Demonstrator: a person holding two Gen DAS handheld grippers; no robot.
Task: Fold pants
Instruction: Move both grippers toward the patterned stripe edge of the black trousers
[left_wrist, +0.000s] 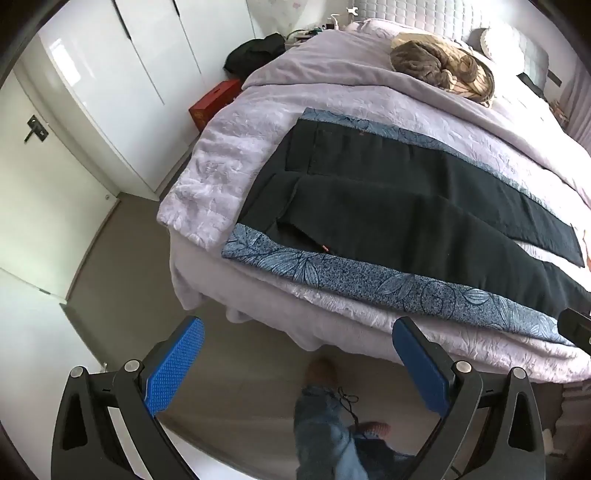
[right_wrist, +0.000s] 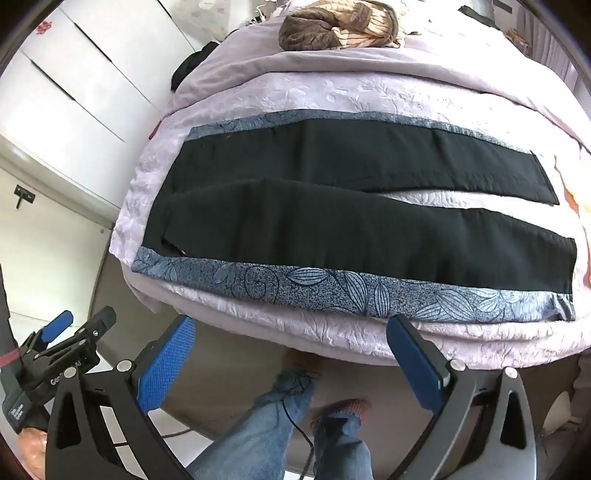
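Black pants (right_wrist: 354, 221) lie lengthwise along the bed edge, waistband left.

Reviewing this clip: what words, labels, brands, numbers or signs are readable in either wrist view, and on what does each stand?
No text reads in full.
"Con…": white print on the left gripper, cut off behind the right gripper.
Red mark on the white wardrobe: too blurred to read.
Gold print on the red box: too blurred to read.
Small red tag on the black pants: too small to read.
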